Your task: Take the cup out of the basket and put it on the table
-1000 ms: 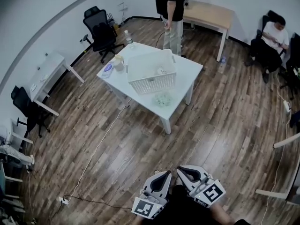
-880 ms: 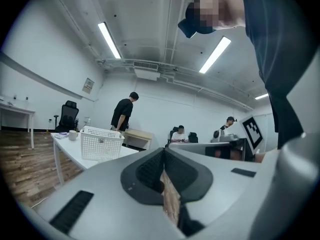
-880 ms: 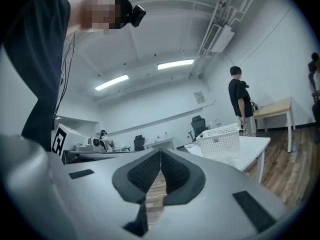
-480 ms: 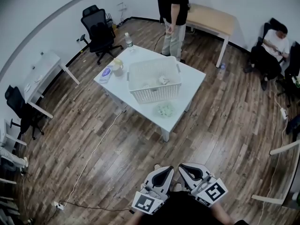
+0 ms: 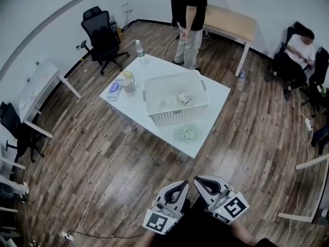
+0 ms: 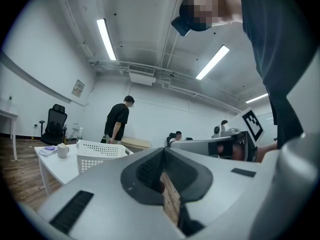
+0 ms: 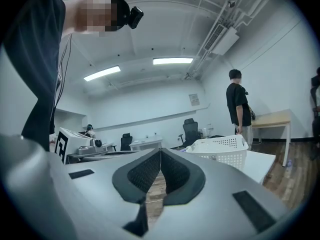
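A white mesh basket (image 5: pixel 176 98) stands on the white table (image 5: pixel 216 89) several steps ahead of me. Two small pale things lie inside it; the one at the right (image 5: pixel 184 98) looks like the cup, but it is too small to tell. My left gripper (image 5: pixel 182 185) and right gripper (image 5: pixel 198 182) are held side by side close to my body, level, far short of the table. Both are shut with nothing between the pads. The left gripper (image 6: pixel 162 152) has the basket (image 6: pixel 100 152) beyond it at the left. From the right gripper (image 7: pixel 160 152) the basket (image 7: pixel 220 148) shows at the right.
On the table also are a green crumpled thing (image 5: pixel 187 133), a mug (image 5: pixel 128 81), a blue packet (image 5: pixel 115 90) and a bottle (image 5: pixel 138 48). A person (image 5: pixel 187 19) stands behind the table, another sits at the right (image 5: pixel 298 45). An office chair (image 5: pixel 100 35), a wooden desk (image 5: pixel 229 19) and a floor cable (image 5: pixel 105 169) are around.
The table and basket have drawn nearer and slid lower and to the right in the head view. Both grippers stay shut and side by side.
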A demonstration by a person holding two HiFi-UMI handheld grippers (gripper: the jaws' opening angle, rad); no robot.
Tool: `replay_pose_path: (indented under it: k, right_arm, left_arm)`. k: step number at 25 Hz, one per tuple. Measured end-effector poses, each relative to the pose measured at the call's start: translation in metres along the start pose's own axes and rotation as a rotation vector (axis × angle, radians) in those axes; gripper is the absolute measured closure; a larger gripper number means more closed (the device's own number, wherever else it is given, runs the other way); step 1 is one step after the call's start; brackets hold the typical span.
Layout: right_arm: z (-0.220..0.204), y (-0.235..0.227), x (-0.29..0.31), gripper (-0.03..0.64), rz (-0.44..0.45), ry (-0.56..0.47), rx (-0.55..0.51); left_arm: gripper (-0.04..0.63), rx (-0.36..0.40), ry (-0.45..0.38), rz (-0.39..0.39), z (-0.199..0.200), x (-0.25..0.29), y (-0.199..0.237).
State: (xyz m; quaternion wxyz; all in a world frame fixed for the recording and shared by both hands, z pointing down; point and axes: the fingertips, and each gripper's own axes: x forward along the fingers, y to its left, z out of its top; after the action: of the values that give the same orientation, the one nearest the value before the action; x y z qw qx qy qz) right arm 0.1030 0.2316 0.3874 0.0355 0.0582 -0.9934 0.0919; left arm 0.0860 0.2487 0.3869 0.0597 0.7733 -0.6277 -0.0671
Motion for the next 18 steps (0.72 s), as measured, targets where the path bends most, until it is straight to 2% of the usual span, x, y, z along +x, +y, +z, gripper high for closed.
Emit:
replay_pose_path:
  k: [4, 8, 16, 18]
  right_arm:
    - [-0.001, -0.007, 0.022, 0.591, -0.014, 0.011, 0.018]
    - [-0.003, -0.02, 0.04, 0.591, -0.021, 0.026, 0.031]
    - [0.006, -0.078, 0.074, 0.591, -0.038, 0.018, 0.058]
    - [0.014, -0.094, 0.082, 0.591, -0.036, -0.005, 0.058]
  left_arm:
    - [0.584, 0.008, 0.041, 0.021, -0.007, -0.003, 0.033]
    - [0.584, -0.023, 0.043, 0.033, -0.009, 0.004, 0.058]
    - [0.584, -0.038, 0.068, 0.027, 0.001, 0.057, 0.095]
    - [0.584, -0.012, 0.065, 0.027, 0.007, 0.071, 0.105]
